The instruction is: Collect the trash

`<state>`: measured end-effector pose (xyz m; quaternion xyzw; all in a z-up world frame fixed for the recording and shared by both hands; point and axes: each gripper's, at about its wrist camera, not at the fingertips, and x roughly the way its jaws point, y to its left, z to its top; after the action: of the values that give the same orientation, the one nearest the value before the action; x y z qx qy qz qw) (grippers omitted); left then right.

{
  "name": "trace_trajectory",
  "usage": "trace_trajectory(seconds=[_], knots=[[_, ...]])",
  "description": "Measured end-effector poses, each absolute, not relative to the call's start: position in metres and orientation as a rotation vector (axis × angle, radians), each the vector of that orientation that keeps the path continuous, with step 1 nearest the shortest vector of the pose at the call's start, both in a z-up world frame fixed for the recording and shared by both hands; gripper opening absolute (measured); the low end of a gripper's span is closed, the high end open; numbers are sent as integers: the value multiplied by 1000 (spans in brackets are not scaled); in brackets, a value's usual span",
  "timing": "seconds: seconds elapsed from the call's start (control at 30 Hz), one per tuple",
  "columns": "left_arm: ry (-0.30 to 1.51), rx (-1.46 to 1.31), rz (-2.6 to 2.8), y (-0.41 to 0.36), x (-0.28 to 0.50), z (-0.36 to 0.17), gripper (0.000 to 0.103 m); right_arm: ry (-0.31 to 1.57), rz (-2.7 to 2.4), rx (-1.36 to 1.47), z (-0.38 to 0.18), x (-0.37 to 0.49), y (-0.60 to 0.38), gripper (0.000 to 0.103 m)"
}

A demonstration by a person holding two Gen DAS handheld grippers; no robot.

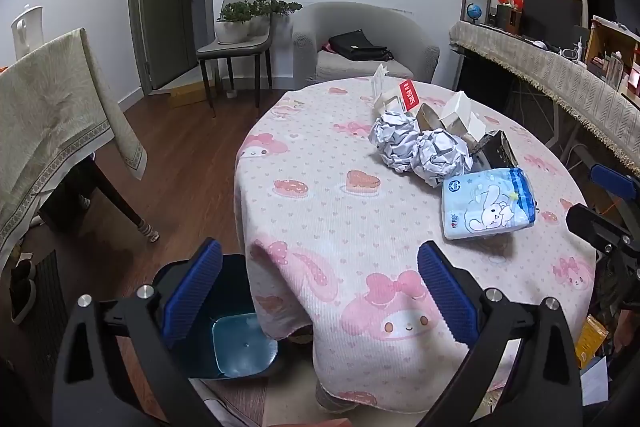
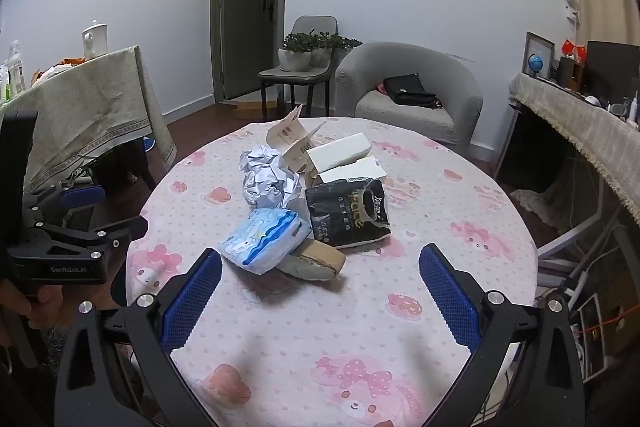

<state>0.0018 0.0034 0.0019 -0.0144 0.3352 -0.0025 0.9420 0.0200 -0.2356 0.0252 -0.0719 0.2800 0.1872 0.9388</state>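
Both grippers are hovering with fingers spread wide, holding nothing, over a heap of trash.

The left gripper (image 1: 320, 295) is hanging over the table (image 1: 320, 227) edge above the blue bin (image 1: 240, 347) on the floor; the right gripper (image 2: 320, 295) is facing the pile mid-table. The tissue pack (image 2: 264, 241), nearest, is looking soft, light and slippery-wrapped, best pinched across its short sides; its long axis is running from near-left to far-right. The paper balls (image 2: 268, 179) should crush easily. The black bag (image 2: 346, 213) and white boxes (image 2: 340, 151) are lying behind it.

Round table (image 2: 460, 259), pink cloth: trash pile (image 2: 320, 195) centre.
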Motion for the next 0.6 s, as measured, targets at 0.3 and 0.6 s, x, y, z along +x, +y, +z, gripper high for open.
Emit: trace_trajectory(seconds=[0.3,0.6], knots=[[684,-28,-6,3,2,1,100,571,388,-145,25,20,-236,100],[684,-26,-2,2,0,-3,100,572,391,-149,25,19,-234,100]])
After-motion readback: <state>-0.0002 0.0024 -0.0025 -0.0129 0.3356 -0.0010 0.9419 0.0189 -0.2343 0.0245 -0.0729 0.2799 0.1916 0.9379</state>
